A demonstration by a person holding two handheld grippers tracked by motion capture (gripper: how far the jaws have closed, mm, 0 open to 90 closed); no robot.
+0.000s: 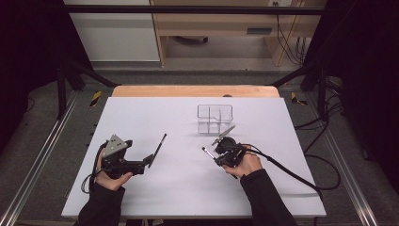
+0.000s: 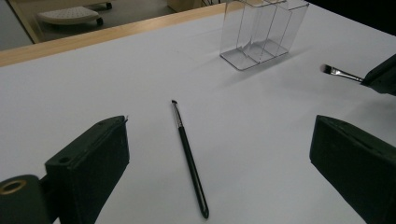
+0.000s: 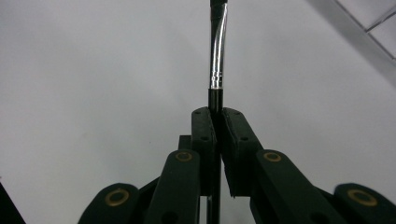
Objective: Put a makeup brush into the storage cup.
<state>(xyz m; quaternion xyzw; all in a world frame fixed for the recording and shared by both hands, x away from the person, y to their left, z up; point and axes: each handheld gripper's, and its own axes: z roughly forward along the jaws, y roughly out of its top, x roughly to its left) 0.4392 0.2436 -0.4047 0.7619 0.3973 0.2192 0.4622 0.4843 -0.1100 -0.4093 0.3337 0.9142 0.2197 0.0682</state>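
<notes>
Gripping a light, stiff makeup brush by its slippery handle, the right tongs are clamped above mid-tabletop; left tongs gape around another brush.

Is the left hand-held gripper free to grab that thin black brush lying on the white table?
Probably yes: the left hand-held gripper stands open, the thin black brush lies between its jaws, nothing blocking.

White table — a slim black brush lies flat, a clear, seemingly empty organizer stands farther back.
</notes>
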